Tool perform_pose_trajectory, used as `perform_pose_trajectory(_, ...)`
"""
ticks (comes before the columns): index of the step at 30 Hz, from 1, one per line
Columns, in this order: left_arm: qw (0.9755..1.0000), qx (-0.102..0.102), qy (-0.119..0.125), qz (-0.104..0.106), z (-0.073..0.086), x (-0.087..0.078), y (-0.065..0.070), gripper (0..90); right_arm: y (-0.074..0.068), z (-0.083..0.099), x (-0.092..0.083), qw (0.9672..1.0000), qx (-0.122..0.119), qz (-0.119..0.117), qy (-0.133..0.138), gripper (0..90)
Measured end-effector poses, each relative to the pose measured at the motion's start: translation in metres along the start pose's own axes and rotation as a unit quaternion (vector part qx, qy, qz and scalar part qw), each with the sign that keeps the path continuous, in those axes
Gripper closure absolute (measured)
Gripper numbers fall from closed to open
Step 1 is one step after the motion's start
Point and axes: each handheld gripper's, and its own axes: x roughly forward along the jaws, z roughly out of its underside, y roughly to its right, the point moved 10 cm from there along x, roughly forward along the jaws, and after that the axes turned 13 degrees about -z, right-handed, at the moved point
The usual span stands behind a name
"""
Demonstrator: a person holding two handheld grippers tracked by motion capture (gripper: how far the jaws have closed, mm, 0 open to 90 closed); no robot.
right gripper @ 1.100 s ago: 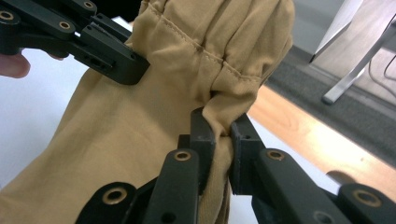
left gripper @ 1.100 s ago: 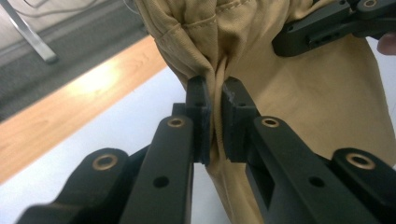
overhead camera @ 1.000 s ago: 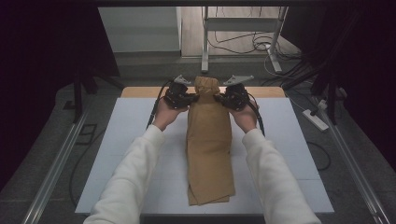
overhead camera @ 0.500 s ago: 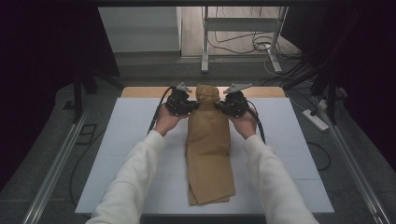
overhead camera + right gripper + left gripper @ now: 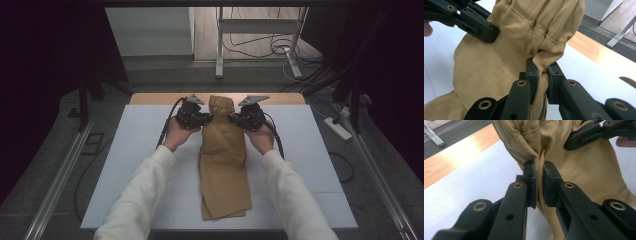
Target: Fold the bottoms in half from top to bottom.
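- High view: tan cloth point(image 5: 223, 165) lies lengthwise on the white board point(image 5: 125, 165), its far end bunched.
- Left gripper point(image 5: 206, 119) pinches the cloth's far-left edge.
- Right gripper point(image 5: 235, 120) pinches its far-right edge.

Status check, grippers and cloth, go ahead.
Left gripper and right gripper shut on tan cloth, far end. Cloth on white table. Nothing in the way.
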Motion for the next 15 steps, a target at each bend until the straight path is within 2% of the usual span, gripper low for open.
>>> perform_pose_trajectory(15, 1.0000, 0.000, 0.005, 0.007, 0.0064, -0.0031, 0.0065, 81.5, -0.0080, 0.0069, -0.0038, 1.0000, -0.003, -0.007, 0.000, 81.9)
